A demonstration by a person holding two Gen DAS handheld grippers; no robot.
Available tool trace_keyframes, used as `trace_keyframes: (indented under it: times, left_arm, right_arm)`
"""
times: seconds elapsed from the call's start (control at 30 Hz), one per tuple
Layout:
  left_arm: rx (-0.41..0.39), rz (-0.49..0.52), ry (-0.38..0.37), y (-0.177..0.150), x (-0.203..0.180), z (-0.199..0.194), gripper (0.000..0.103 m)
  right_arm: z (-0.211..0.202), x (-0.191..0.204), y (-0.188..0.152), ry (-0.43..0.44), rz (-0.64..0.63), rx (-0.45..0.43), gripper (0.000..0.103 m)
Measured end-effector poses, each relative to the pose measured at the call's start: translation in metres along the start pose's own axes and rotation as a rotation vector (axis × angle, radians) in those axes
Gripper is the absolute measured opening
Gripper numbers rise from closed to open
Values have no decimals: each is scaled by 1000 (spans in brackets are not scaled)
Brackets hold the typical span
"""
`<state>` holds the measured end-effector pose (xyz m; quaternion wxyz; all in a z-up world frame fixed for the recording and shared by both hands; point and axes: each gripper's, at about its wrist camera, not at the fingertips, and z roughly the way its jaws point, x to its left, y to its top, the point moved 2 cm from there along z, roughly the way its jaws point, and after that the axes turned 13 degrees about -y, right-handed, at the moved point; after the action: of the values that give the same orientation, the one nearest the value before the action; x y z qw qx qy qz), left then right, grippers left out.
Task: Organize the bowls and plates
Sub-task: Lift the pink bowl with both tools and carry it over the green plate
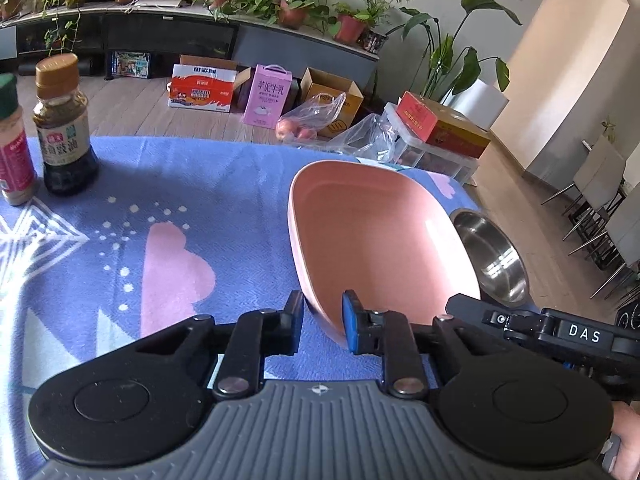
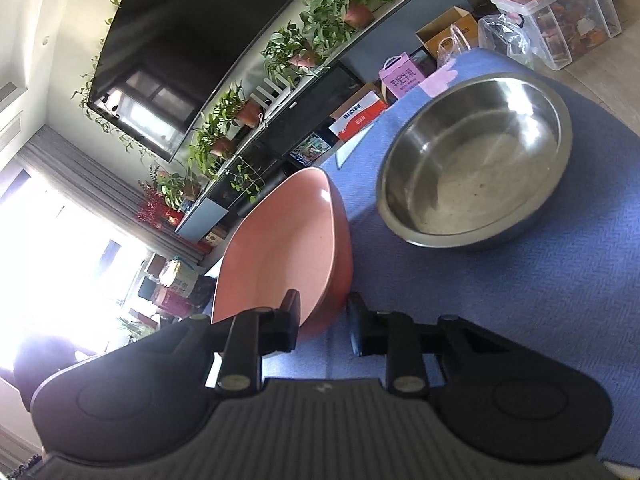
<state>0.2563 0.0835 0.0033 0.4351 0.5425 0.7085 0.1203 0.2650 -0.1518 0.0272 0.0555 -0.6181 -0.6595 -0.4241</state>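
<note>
A tabletop (image 1: 192, 184) covered in a blue cloth with pink and white patterns is carrying the things. 2 bottles are standing upright at its far left edge: a dark sauce bottle (image 1: 64, 128) with a gold cap and, just beside it, a spice shaker (image 1: 14, 148) with a green cap. A steel bowl (image 2: 476, 164) is sitting upright near the right edge.

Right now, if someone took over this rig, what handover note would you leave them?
Left gripper: shut on the near rim of the pink shallow plate.
Right gripper: shut on the same plate's rim; the plate is tilted, held by both.
Round stainless-steel bowl: empty, upright on the blue patterned tablecloth, beside the plate.
Done: plate gripped.
Left: place the plate, then deal with the bowl.
</note>
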Motion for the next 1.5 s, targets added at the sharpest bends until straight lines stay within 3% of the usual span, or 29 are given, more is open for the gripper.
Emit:
trace_keyframes:
  times: [0.97, 1.5]
  left_arm:
    - [-11, 19, -22, -37, -11, -70, 21]
    - [15, 14, -36, -66, -20, -94, 21]
  right_arm:
    - [-25, 22, -23, 40, -55, 22, 48]
    - [-45, 28, -48, 23, -154, 33, 49]
